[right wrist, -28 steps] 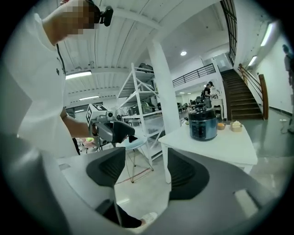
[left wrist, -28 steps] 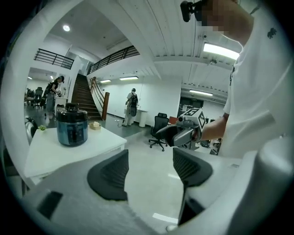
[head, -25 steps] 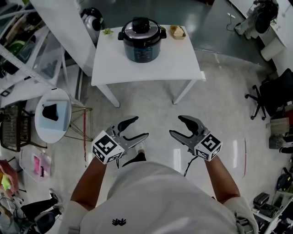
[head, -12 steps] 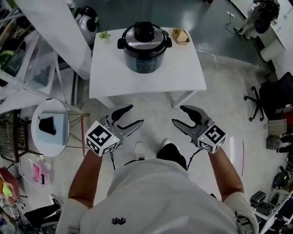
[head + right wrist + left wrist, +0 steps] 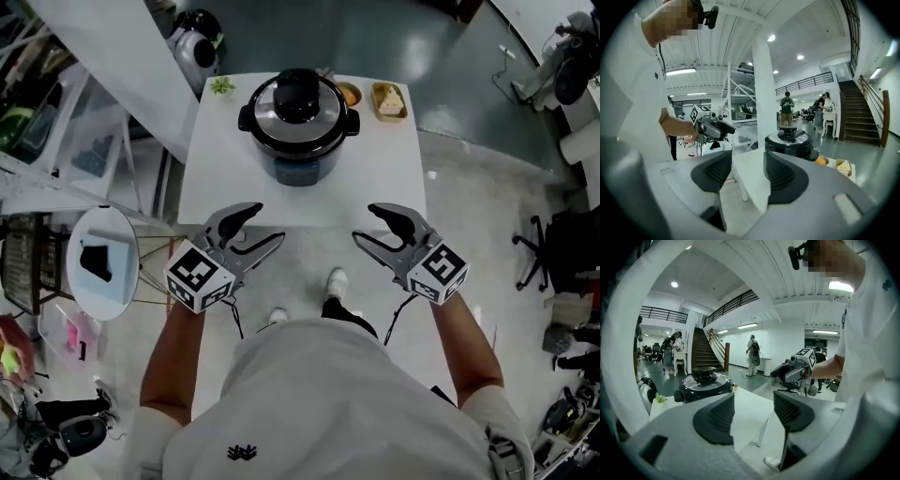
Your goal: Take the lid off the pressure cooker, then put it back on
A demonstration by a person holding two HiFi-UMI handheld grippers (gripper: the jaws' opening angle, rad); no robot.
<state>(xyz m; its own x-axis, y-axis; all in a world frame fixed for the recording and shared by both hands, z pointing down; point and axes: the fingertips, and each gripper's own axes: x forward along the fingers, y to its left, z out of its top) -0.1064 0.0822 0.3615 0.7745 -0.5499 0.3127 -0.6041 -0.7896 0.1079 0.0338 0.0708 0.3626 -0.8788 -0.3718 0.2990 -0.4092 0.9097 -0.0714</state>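
My left gripper [image 5: 265, 223] and right gripper [image 5: 366, 223] hover empty at the white square table [image 5: 375, 178]. Their jaws have just narrowed slightly but are parted, lined up, I'd say, for the steel lid [image 5: 298, 105] of the black pressure cooker [image 5: 298, 155].

White square table [image 5: 375, 178], upper centre of head view, standing on a pale glossy floor [image 5: 309, 258].

On it:
- pressure cooker [image 5: 298, 127], mid-width, toward the far half, upright, lid [image 5: 298, 98] seated with a black knob on top
- small green plant [image 5: 222, 85] at the far-left corner, apart from the cooker
- small round orange item [image 5: 349, 94] just right of the cooker, along the far edge
- shallow tray [image 5: 388, 101] with pale food, just beside the orange item, far-right corner

Near half of the tabletop is bare white.
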